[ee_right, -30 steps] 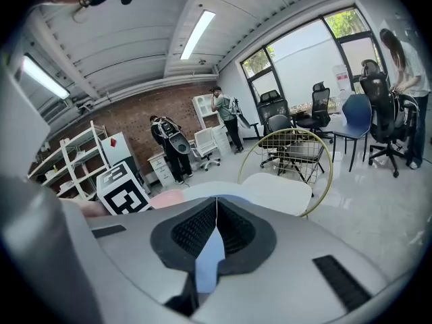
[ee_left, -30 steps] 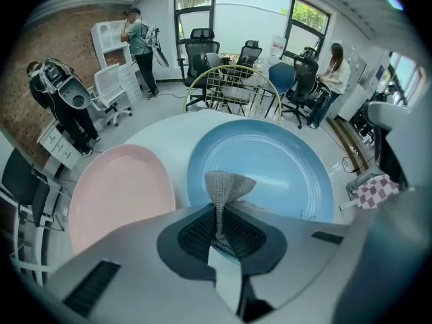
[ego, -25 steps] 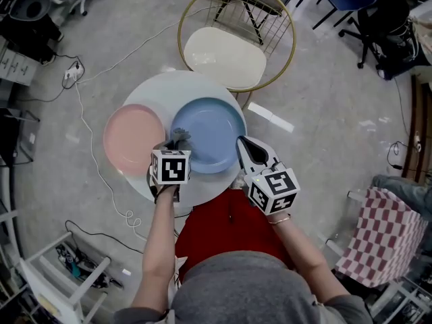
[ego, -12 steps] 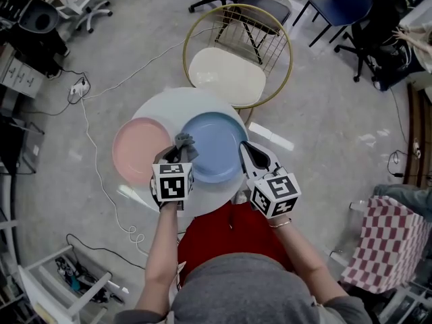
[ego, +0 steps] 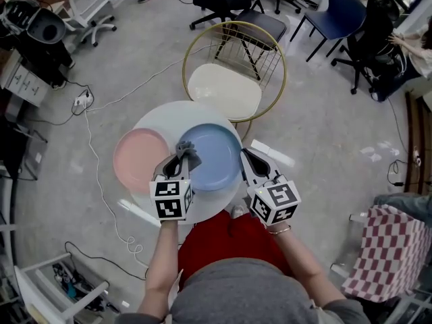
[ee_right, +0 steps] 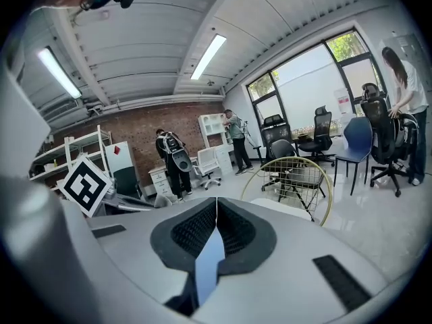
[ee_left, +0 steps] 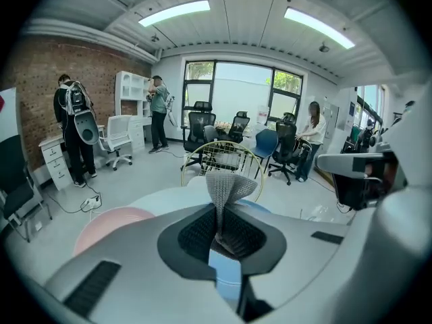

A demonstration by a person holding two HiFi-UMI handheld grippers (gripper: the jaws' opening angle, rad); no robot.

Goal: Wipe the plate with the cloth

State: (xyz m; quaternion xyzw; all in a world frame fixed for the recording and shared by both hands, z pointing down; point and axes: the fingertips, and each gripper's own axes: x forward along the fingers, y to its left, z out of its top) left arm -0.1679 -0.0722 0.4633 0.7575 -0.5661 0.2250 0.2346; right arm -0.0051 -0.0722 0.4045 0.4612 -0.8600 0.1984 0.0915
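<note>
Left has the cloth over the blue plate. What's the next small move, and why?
Probably lower the left gripper until the grey cloth presses on the blue plate. Its jaws are shut on the cloth, which sticks out beyond them over the plate's left part, and no contact with the plate is evident.

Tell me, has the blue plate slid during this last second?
No. The blue plate still sits at the white table's right edge, beside the pink plate; only the camera shifted.
</note>
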